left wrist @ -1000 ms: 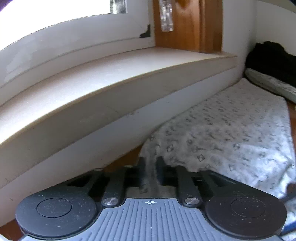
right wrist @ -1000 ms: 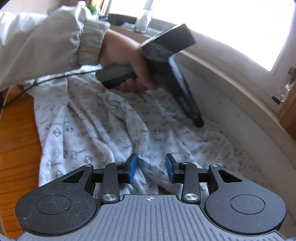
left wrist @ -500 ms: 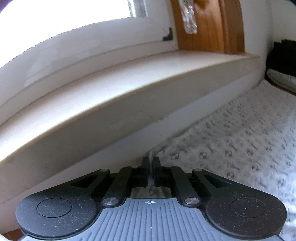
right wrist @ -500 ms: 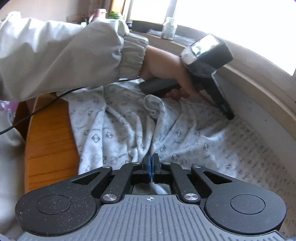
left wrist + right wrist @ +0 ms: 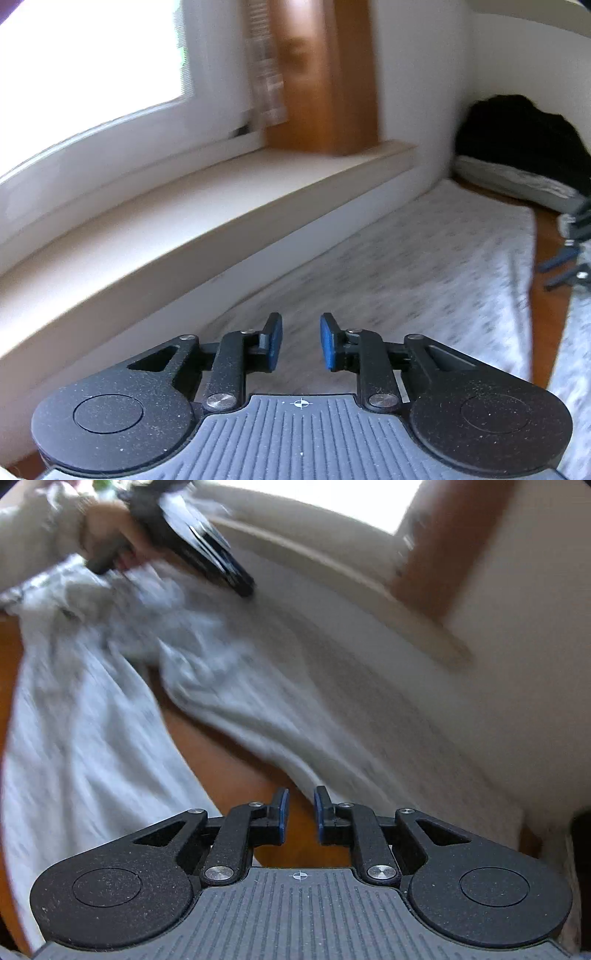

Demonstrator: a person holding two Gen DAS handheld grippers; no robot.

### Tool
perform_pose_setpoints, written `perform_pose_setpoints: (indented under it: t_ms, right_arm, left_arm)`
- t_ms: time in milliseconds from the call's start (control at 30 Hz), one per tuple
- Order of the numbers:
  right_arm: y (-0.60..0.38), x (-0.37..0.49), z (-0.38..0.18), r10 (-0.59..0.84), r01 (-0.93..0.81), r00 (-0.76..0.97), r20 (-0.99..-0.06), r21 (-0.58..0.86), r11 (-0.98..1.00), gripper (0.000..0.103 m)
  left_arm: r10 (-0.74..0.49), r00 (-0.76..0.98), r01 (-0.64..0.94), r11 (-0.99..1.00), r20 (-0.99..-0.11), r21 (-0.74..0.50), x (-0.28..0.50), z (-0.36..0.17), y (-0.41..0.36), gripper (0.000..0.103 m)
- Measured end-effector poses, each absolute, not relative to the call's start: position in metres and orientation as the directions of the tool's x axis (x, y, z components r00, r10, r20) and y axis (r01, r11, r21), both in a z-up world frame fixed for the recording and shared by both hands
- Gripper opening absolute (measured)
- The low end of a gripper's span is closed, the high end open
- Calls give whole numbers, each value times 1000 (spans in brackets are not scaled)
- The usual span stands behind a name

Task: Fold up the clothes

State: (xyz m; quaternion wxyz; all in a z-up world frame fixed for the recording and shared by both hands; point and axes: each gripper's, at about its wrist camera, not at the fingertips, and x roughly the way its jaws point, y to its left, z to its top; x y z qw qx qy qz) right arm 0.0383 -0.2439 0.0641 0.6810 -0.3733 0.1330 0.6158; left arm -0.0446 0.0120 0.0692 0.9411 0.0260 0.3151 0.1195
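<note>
While both pairs of jaws are opening with nothing between them, we are hovering the left gripper (image 5: 301, 341) over the patterned garment (image 5: 424, 266). Its long axis is running ahead along the windowsill (image 5: 221, 199) wall (frames blurred); the right gripper (image 5: 300, 818) is hanging over bare wood beside its edge.

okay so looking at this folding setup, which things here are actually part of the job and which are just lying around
Part of the job:
- patterned garment, spread on the wooden surface
- left claw, jaws opening, nothing between them
- right claw, jaws opening, nothing between them

Just lying about:
- dark bundle in the far corner
- pale folded item under it
- windowsill
</note>
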Motion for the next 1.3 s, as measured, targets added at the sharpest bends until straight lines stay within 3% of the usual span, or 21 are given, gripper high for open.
perform_pose_setpoints:
  t_ms: [333, 400, 433, 733, 833, 900, 933, 1100, 1200, 1300]
  right_arm:
    - [-225, 61, 58, 731, -941, 190, -655, -334, -54, 15]
    - [-226, 65, 58, 733, -950, 163, -660, -305, -63, 9]
    - [-228, 66, 59, 731, -952, 156, -664, -299, -69, 4]
    - [-282, 76, 75, 703, -968, 85, -706, -225, -108, 4]
    - [-298, 96, 84, 762, -983, 128, -635, -182, 14, 9]
    - [-298, 117, 83, 765, -972, 227, -603, -187, 140, 19]
    - [-295, 129, 81, 751, -961, 278, -599, -187, 206, 20]
    - [-278, 186, 65, 692, -903, 375, -617, -74, 423, 25]
    - [-281, 210, 59, 654, -861, 424, -626, -55, 505, 28]
    - [-296, 228, 56, 594, -792, 511, -622, -73, 606, 27]
  left_arm:
    - [132, 728, -68, 990, -672, 121, 57, 48, -25, 26]
    - [125, 721, -67, 992, -682, 110, 67, 42, -26, 26]
    - [130, 713, -66, 991, -688, 119, 74, 37, -27, 26]
    - [195, 708, -72, 976, -679, 206, 82, 33, -22, 28]
    - [199, 710, -84, 976, -675, 199, 78, 33, -21, 29]
    - [211, 714, -93, 974, -668, 209, 79, 32, -26, 35]
    - [210, 718, -91, 973, -663, 210, 77, 31, -28, 39]
    - [176, 740, -72, 980, -650, 184, 66, 27, -33, 39]
    - [143, 743, -62, 987, -654, 146, 60, 26, -31, 55]
    - [132, 744, -50, 989, -655, 142, 55, 28, -30, 57]
